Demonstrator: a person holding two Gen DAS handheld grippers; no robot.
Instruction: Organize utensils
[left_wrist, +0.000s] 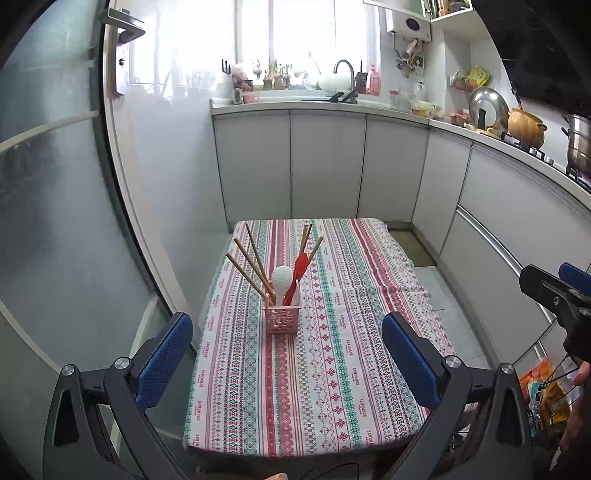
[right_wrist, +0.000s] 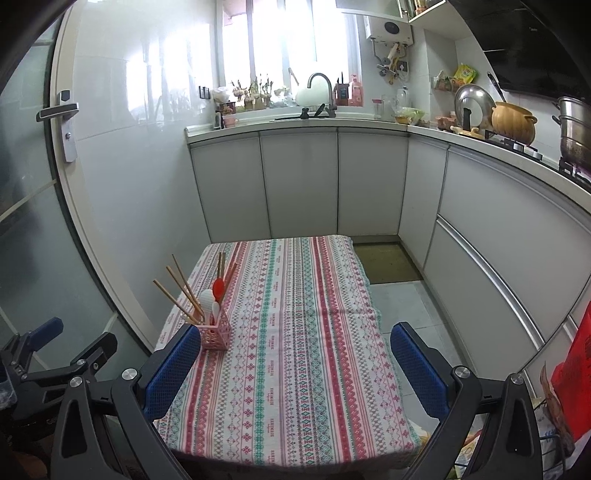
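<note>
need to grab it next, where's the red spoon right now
The red plastic spoon stands in the pink perforated holder on the striped tablecloth, beside the white spoon, wooden chopsticks to its left.

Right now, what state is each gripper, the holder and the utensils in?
Left gripper: open, empty.
Right gripper: open, empty.
Pink holder: upright on the tablecloth.
Chopsticks: in holder, fanned out.
White spoon: in holder.
Red spoon: in holder.

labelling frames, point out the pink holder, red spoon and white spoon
pink holder (left_wrist: 282, 320), left wrist view, front wall
red spoon (left_wrist: 300, 264), left wrist view, bowl
white spoon (left_wrist: 282, 277), left wrist view, bowl
</note>
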